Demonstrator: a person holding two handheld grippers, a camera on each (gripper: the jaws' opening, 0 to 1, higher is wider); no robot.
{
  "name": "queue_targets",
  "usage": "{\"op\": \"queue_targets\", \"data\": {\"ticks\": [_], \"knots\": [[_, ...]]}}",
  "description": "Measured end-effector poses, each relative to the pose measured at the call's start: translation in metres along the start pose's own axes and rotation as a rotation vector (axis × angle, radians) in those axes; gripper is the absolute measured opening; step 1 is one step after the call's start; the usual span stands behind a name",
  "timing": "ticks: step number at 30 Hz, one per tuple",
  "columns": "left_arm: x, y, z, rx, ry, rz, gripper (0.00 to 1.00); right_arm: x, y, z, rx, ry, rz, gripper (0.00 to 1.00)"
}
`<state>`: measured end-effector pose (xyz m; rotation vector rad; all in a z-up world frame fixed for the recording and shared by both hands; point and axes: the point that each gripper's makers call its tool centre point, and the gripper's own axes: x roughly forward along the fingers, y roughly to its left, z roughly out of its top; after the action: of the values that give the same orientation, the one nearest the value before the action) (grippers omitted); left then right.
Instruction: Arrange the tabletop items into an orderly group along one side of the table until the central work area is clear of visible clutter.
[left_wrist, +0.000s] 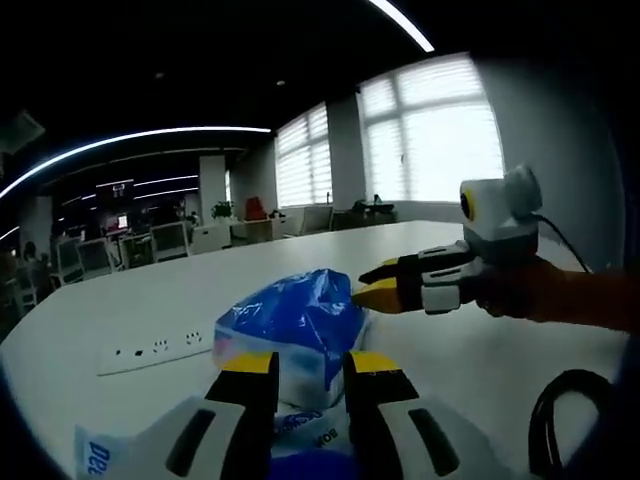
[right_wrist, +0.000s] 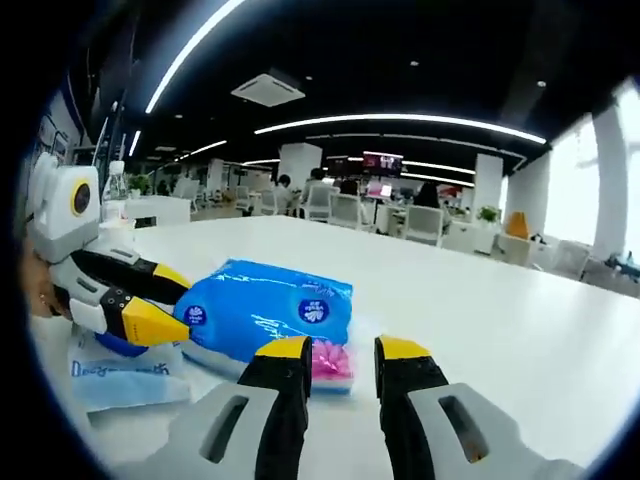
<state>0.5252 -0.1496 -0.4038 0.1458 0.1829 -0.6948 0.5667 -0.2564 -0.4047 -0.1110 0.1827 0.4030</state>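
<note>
Blue tissue pack (right_wrist: 265, 310) lies straight ahead of right gripper (right_wrist: 343, 362), long axis crosswise; left gripper (left_wrist: 313, 377) nearer, touching it. Both jaw pairs spread, empty.

The white table (left_wrist: 140, 300) is long with a rounded end, and other desks and chairs stand in the room beyond its far edge. On it lie a blue plastic pack (right_wrist: 265, 305) of tissues, a flat pale blue packet (right_wrist: 125, 375) with printed lettering just beside it, and a small pink item (right_wrist: 330, 362) touching the blue pack's end. A white power strip (left_wrist: 155, 350) lies near the pack toward the rounded end, and a black cable (left_wrist: 570, 425) loops at the near edge.
</note>
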Motion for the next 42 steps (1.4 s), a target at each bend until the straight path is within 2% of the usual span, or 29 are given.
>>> {"op": "queue_targets", "data": {"ticks": [4, 8, 13, 17, 18, 20, 22, 26, 30, 34, 40, 42], "knots": [[0.0, -0.004, 0.0, -0.035, 0.003, -0.012, 0.24, 0.003, -0.003, 0.0, 0.027, -0.005, -0.011, 0.26], [0.0, -0.004, -0.001, -0.011, 0.008, -0.004, 0.24, 0.004, -0.007, -0.001, 0.045, -0.004, -0.022, 0.25], [0.001, -0.003, -0.003, -0.015, 0.006, 0.004, 0.22, 0.009, -0.004, -0.002, 0.038, -0.013, -0.022, 0.14], [0.001, -0.002, -0.003, 0.007, 0.003, 0.004, 0.15, 0.01, -0.003, -0.003, 0.037, -0.016, -0.03, 0.14], [0.001, -0.003, 0.0, 0.028, -0.019, -0.008, 0.14, 0.01, -0.004, -0.003, 0.043, -0.016, -0.033, 0.13], [0.002, -0.004, -0.002, 0.034, -0.016, -0.012, 0.11, 0.009, -0.005, -0.004, 0.089, -0.015, -0.03, 0.09], [0.003, -0.007, -0.002, 0.077, -0.012, -0.016, 0.08, 0.009, -0.005, -0.004, 0.087, -0.013, -0.03, 0.03], [0.003, -0.007, 0.0, 0.088, -0.014, -0.007, 0.03, 0.006, -0.007, -0.005, 0.084, -0.014, -0.026, 0.0], [0.003, -0.004, 0.0, 0.095, -0.015, 0.007, 0.0, 0.003, -0.005, -0.003, 0.041, -0.009, -0.032, 0.0], [0.002, 0.002, 0.004, 0.099, -0.043, 0.028, 0.0, 0.002, -0.005, 0.002, 0.011, -0.017, -0.041, 0.0], [0.0, -0.001, 0.006, 0.158, -0.034, 0.021, 0.0, 0.001, -0.004, 0.005, -0.06, -0.012, -0.051, 0.0], [-0.001, 0.0, 0.01, 0.137, -0.049, 0.02, 0.0, -0.001, -0.004, 0.007, -0.074, -0.019, -0.051, 0.0]]}}
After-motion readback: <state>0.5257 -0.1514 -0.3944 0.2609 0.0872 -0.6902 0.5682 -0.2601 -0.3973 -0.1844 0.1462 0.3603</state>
